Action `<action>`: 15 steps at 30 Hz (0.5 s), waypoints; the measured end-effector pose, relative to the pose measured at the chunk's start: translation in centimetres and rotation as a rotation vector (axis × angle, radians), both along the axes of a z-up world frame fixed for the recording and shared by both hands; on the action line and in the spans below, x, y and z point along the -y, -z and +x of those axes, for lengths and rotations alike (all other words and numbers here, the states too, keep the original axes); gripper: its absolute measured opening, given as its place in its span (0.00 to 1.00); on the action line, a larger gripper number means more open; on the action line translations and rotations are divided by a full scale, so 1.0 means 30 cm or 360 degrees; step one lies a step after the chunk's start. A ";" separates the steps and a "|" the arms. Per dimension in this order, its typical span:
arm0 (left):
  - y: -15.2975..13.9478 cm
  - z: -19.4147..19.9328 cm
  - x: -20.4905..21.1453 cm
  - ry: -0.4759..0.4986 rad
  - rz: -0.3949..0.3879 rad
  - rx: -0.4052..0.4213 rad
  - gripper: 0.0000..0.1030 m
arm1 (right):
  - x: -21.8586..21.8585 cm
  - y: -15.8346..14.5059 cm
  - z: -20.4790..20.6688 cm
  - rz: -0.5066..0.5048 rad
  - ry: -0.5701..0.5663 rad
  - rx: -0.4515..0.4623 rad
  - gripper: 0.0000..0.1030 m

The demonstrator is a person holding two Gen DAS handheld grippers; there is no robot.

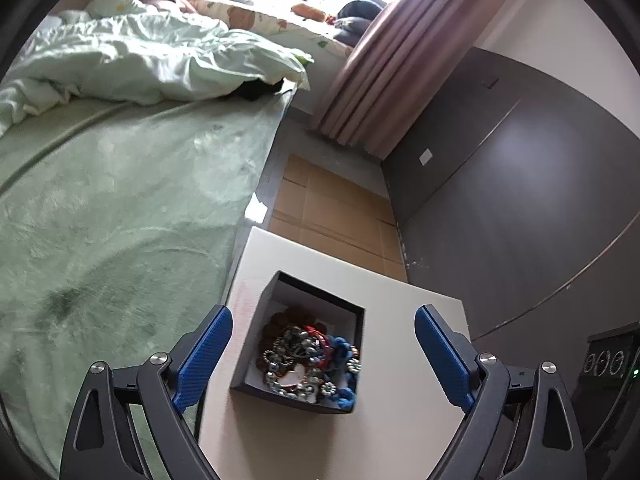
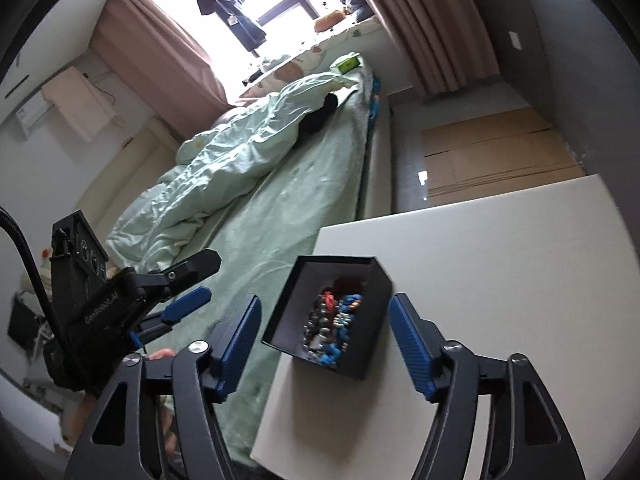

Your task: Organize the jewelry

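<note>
A small black box point(image 1: 256, 344) stands on a white table point(image 1: 400, 420). Inside it lies a tangle of jewelry point(image 1: 312, 360): silver bead chains, blue and red pieces. My left gripper point(image 1: 322, 350) is open and empty, its blue fingers either side of the box and above it. In the right wrist view the same box point(image 2: 372, 344) with the jewelry point(image 2: 332, 328) sits near the table's left edge. My right gripper point(image 2: 322, 330) is open and empty, its fingers flanking the box. The left gripper point(image 2: 188, 280) shows at the left of that view, over the bed.
A bed with a green sheet point(image 1: 120, 220) and a rumpled quilt point(image 1: 160, 64) runs along the table's left side. Flattened cardboard point(image 1: 332, 216) lies on the floor beyond the table. A dark wardrobe point(image 1: 520, 184) stands to the right, with pink curtains point(image 1: 400, 60) at the window.
</note>
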State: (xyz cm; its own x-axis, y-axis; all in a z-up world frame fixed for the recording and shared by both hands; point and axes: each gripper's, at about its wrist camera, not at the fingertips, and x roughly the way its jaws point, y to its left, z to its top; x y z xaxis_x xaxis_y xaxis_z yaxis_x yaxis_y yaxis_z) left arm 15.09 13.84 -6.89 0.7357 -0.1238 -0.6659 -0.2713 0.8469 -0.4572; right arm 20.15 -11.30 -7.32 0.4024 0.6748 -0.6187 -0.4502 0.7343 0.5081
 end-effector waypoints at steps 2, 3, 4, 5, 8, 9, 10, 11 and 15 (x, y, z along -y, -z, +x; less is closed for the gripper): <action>-0.025 -0.014 0.027 0.0004 0.0043 0.0007 0.90 | 0.027 -0.023 -0.010 -0.0018 0.0025 0.0022 0.81; -0.041 -0.026 0.043 0.0006 0.0062 0.0016 0.91 | 0.040 -0.033 -0.013 -0.0019 0.0031 0.0023 0.83; -0.050 -0.036 0.052 0.0003 0.0073 0.0021 0.91 | 0.058 -0.045 -0.021 -0.0020 0.0034 0.0022 0.86; -0.060 -0.048 0.063 -0.0004 0.0088 0.0027 0.93 | 0.067 -0.051 -0.024 -0.0027 0.0035 0.0024 0.88; -0.092 -0.091 0.103 -0.0031 0.0160 0.0038 0.98 | 0.100 -0.081 -0.038 -0.0083 0.0054 0.0052 0.91; -0.099 -0.100 0.114 -0.0035 0.0178 0.0038 0.98 | 0.114 -0.092 -0.042 -0.0095 0.0066 0.0057 0.94; -0.106 -0.109 0.125 -0.0036 0.0192 0.0042 0.98 | 0.133 -0.102 -0.051 -0.0097 0.0078 0.0062 0.99; -0.115 -0.119 0.136 -0.0028 0.0196 0.0047 0.98 | 0.155 -0.117 -0.061 -0.0097 0.0091 0.0073 1.00; -0.141 -0.162 0.177 -0.0010 0.0226 0.0062 0.99 | 0.203 -0.166 -0.102 -0.0123 0.0100 0.0123 1.00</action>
State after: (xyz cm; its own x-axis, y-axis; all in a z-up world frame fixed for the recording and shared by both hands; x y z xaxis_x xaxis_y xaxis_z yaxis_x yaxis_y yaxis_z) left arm 10.23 8.52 -2.67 0.7619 -0.0254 -0.6472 -0.2614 0.9022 -0.3431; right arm 17.10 -17.40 -2.35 0.4910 0.5981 -0.6334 -0.4374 0.7981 0.4145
